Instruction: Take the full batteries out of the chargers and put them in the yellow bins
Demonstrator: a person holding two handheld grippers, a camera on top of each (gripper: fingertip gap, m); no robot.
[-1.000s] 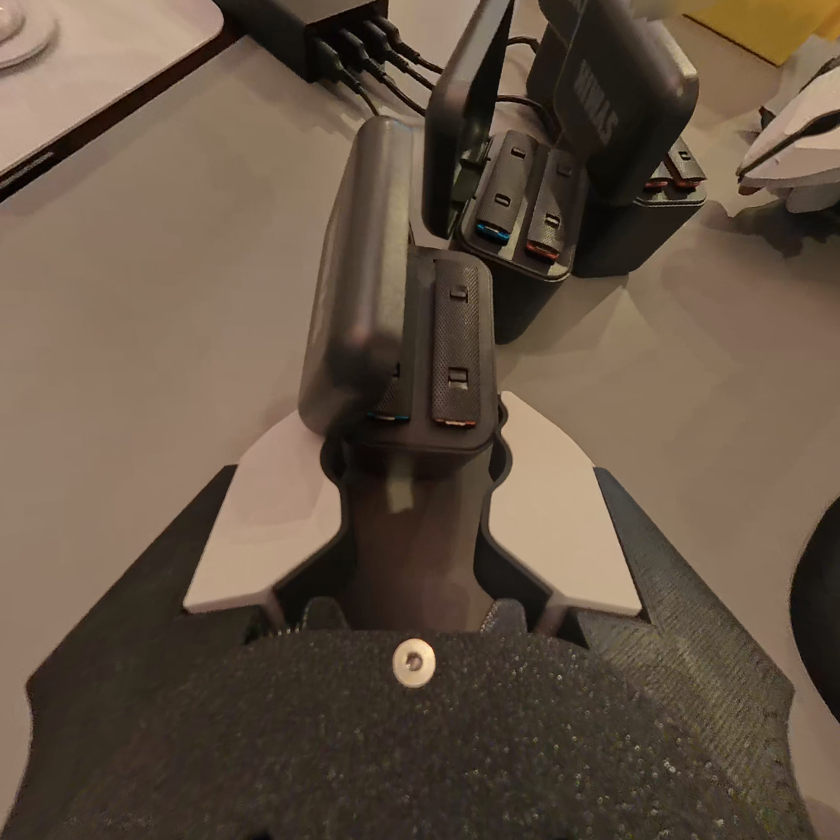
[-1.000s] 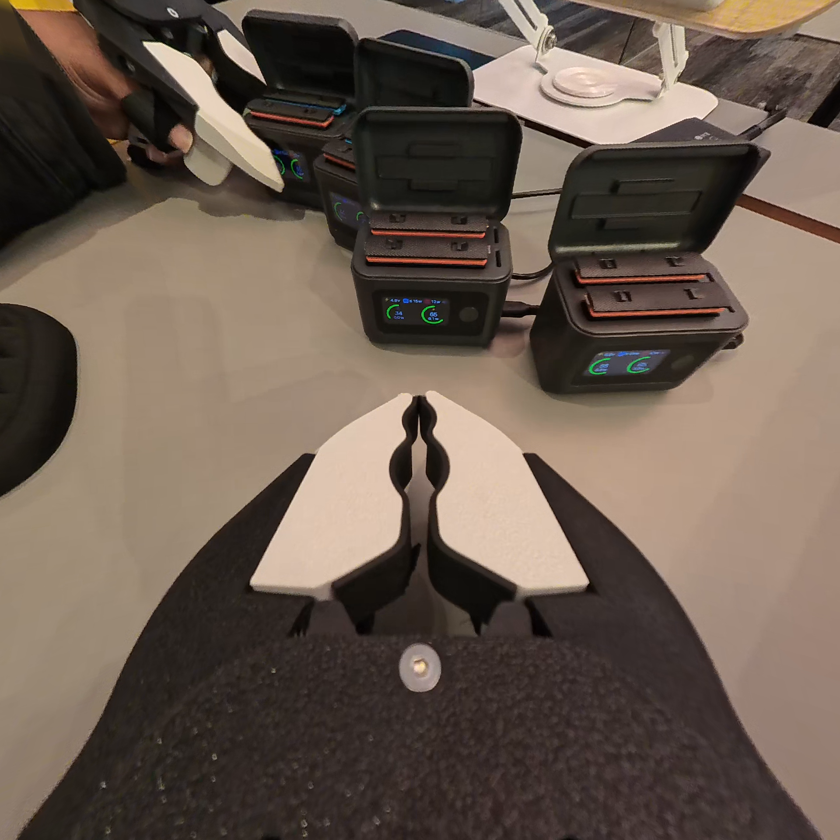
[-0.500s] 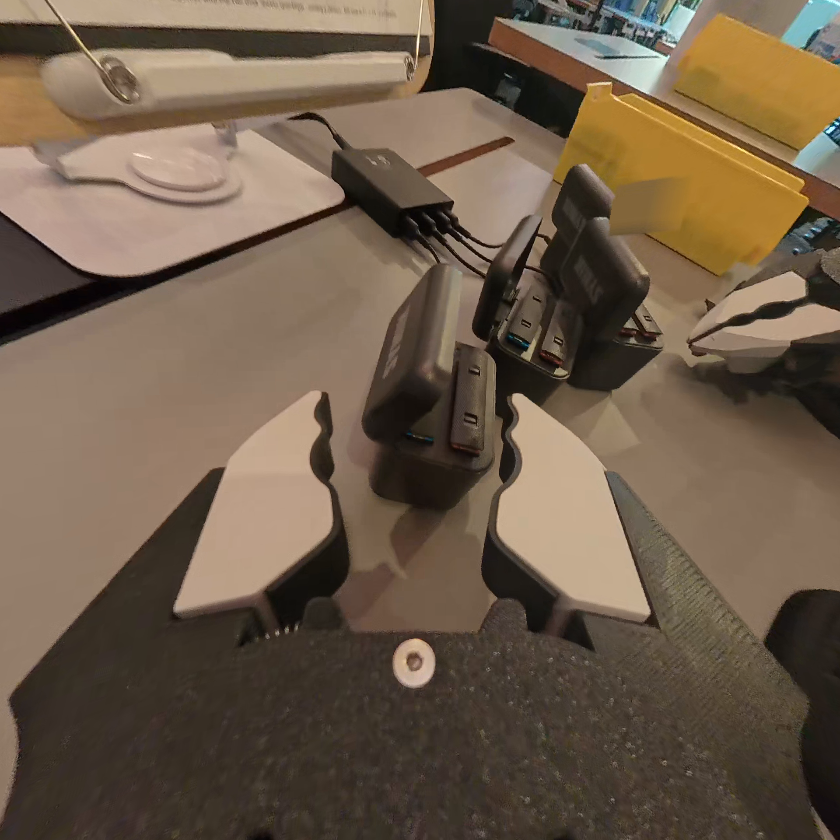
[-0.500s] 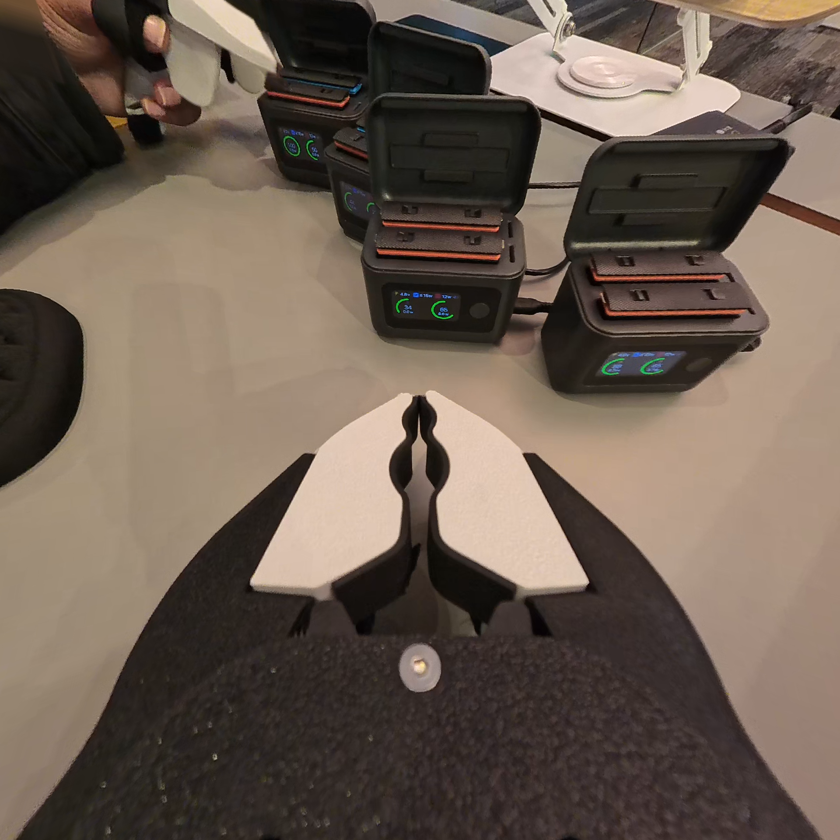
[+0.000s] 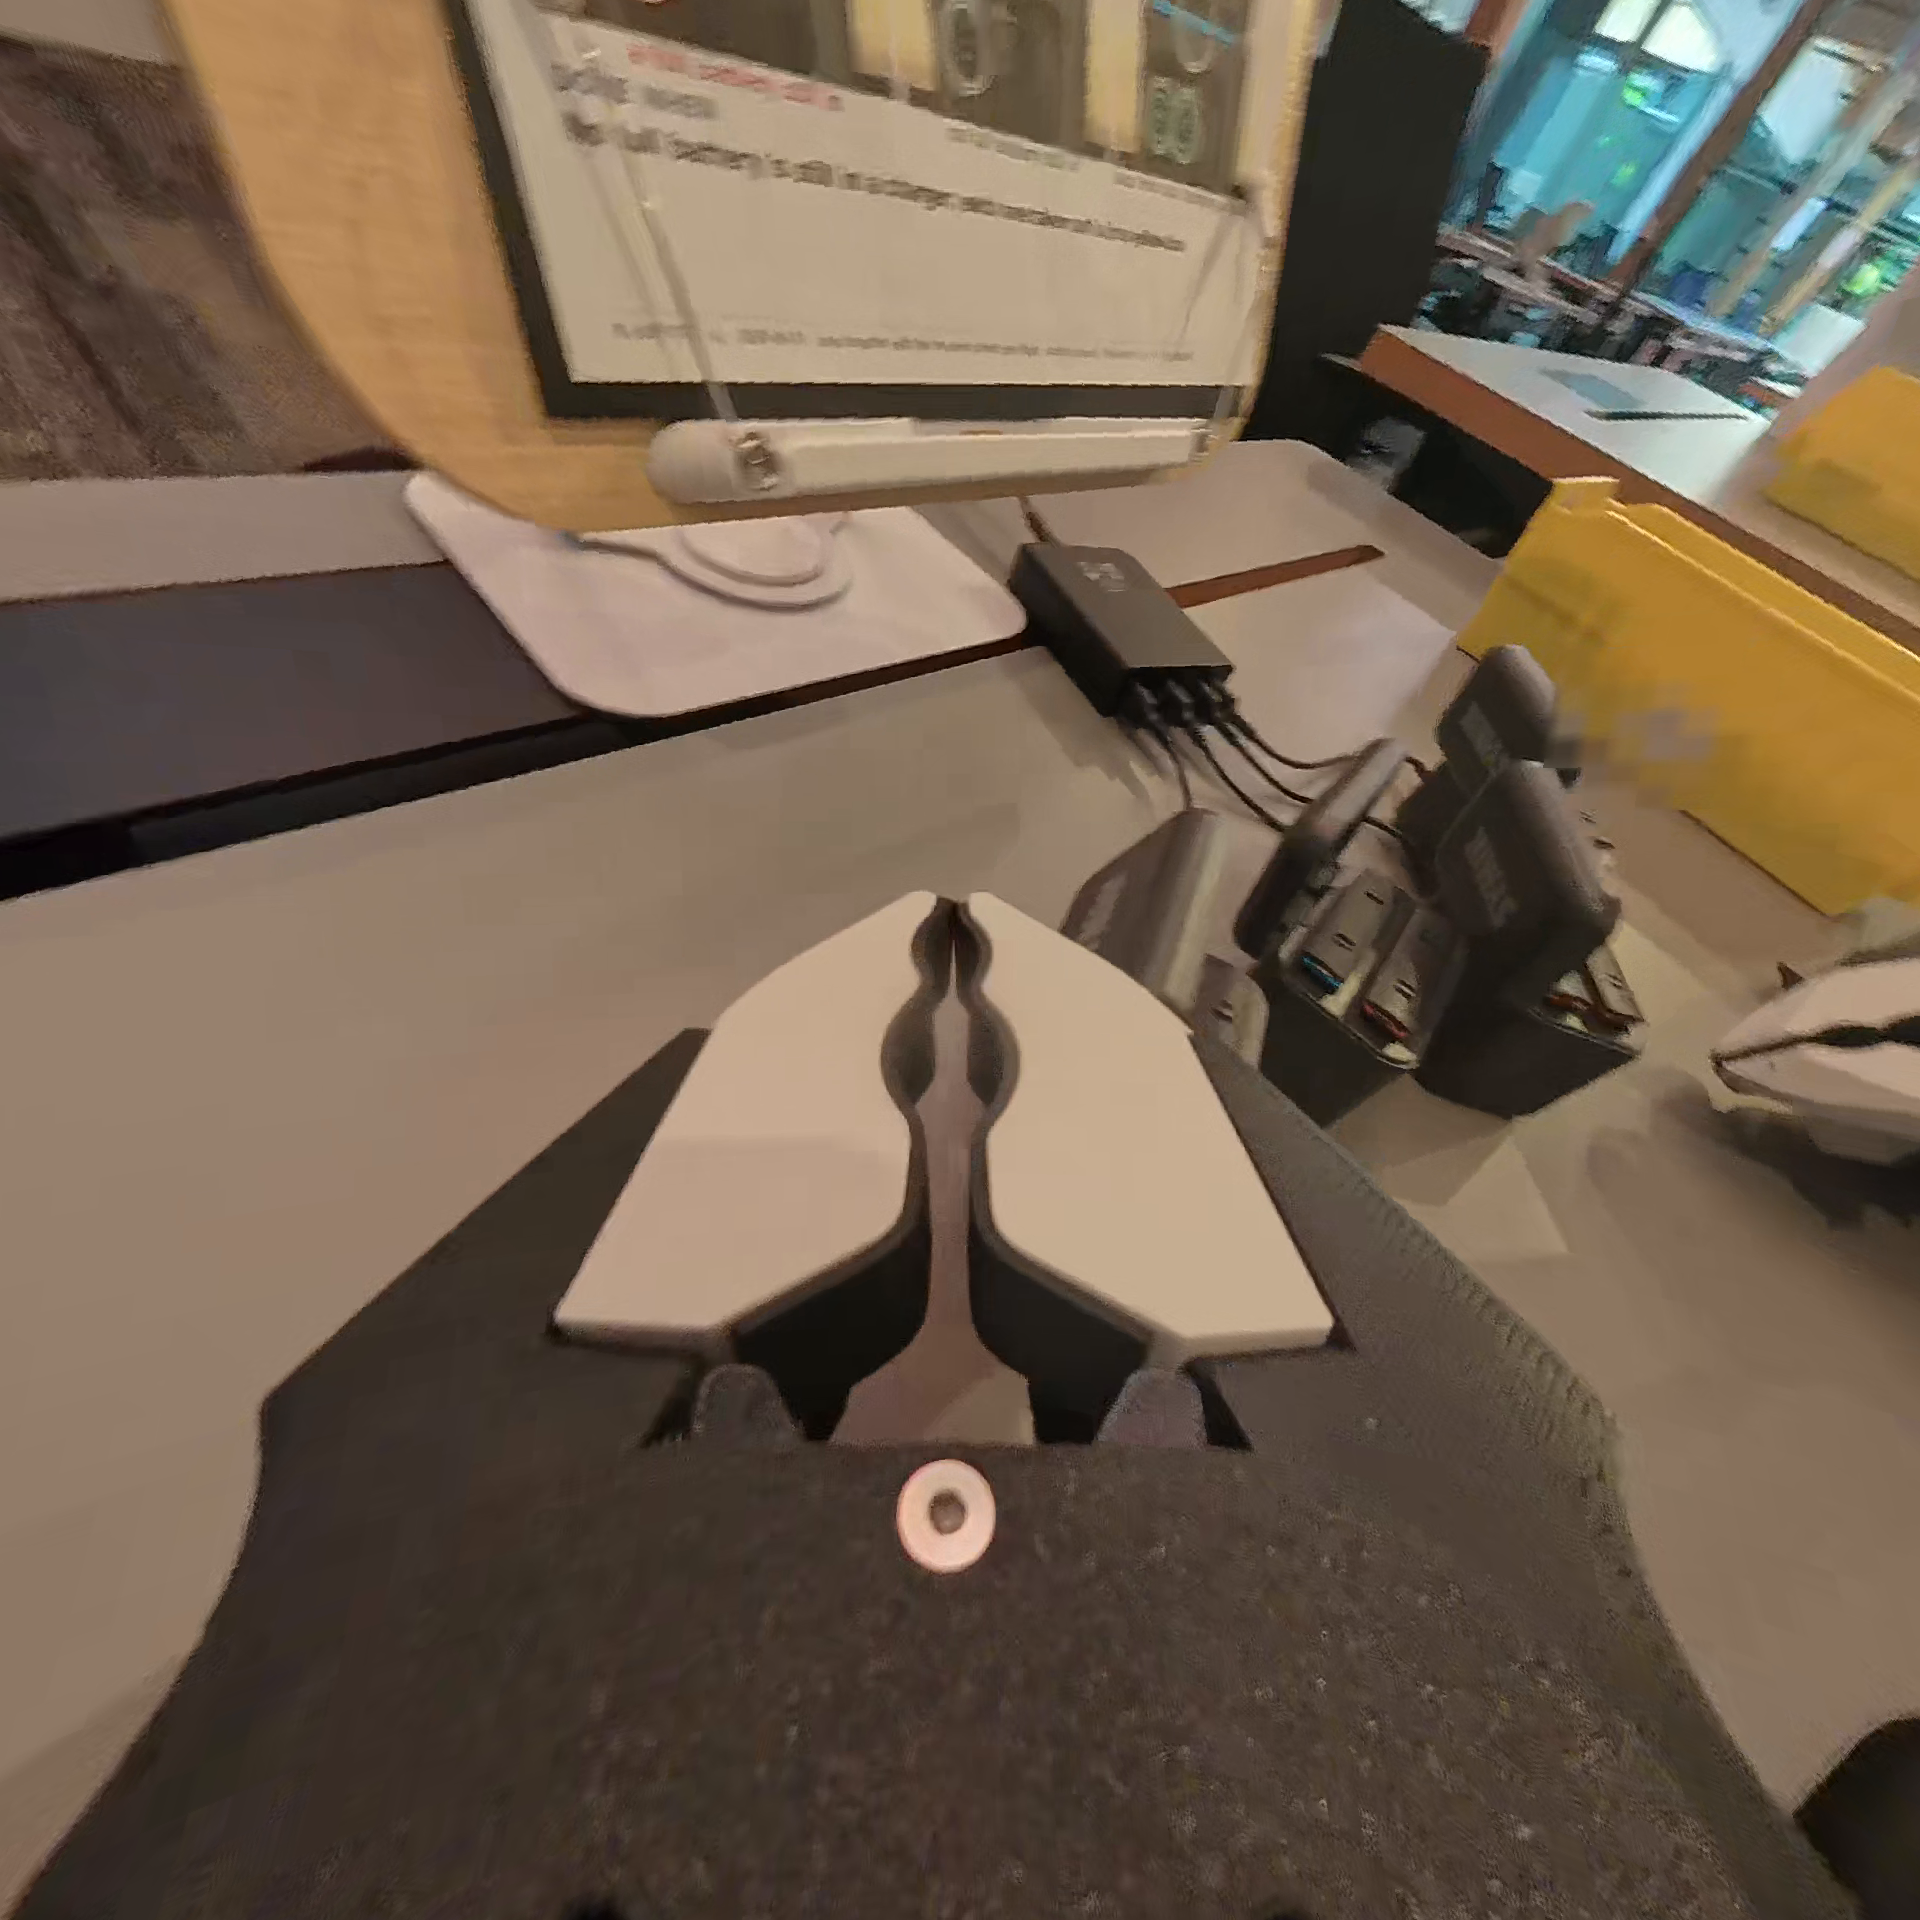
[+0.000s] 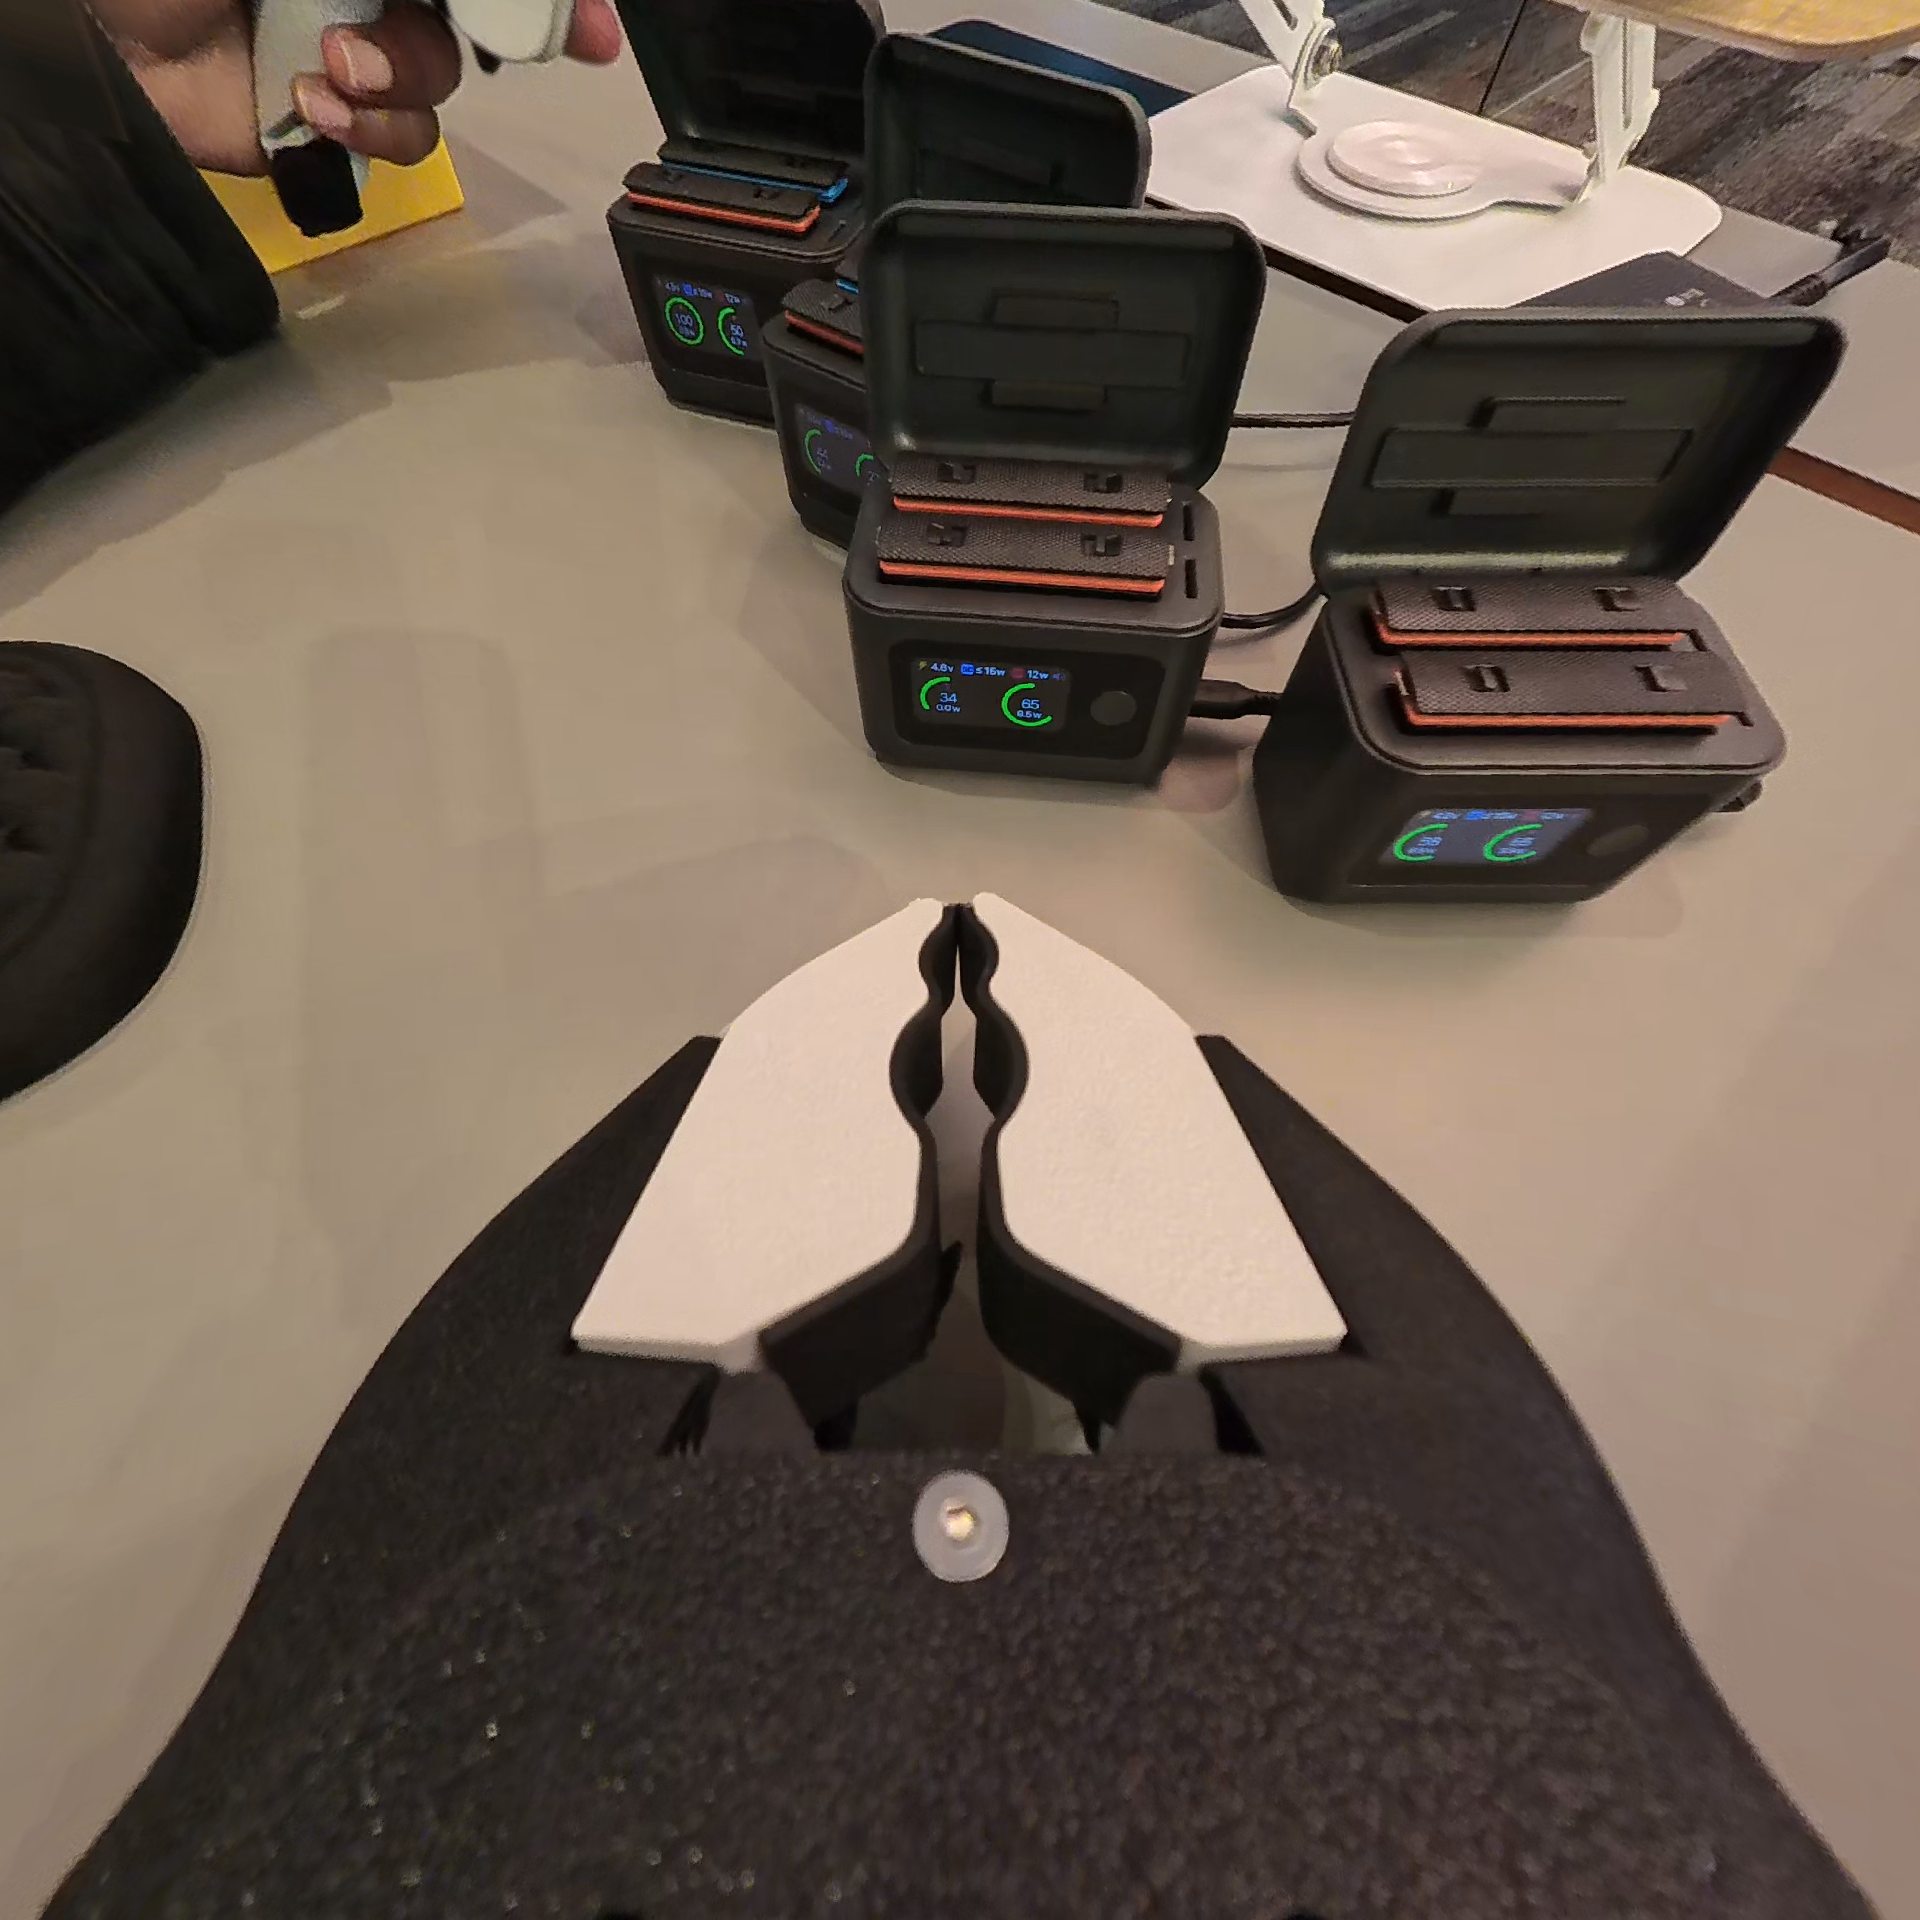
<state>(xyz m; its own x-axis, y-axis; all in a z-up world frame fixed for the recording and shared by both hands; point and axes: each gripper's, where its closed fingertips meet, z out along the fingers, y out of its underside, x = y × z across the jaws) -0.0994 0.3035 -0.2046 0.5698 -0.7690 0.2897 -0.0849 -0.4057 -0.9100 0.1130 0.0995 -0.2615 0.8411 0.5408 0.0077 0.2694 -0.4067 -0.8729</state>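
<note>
Left claw (image 5: pixel 953 914) pressed together, empty, right claw (image 6: pixel 959 914) likewise, nearest charger (image 5: pixel 1153 935) half hidden behind left claw

Small lit screens (image 6: pixel 987 698) on the black box-shaped chargers (image 6: pixel 1174 665) carry figures (ringed in green). A white printed sheet (image 5: pixel 883 260) on the wooden board (image 5: pixel 364 312) bears blurred lines, and the dark charger lids (image 5: pixel 1486 894) bear white lettering.

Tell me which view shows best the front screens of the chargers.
The right wrist view: the lit screens on the chargers face this camera. The left wrist view sees the chargers from the side; no screen shows there.
</note>
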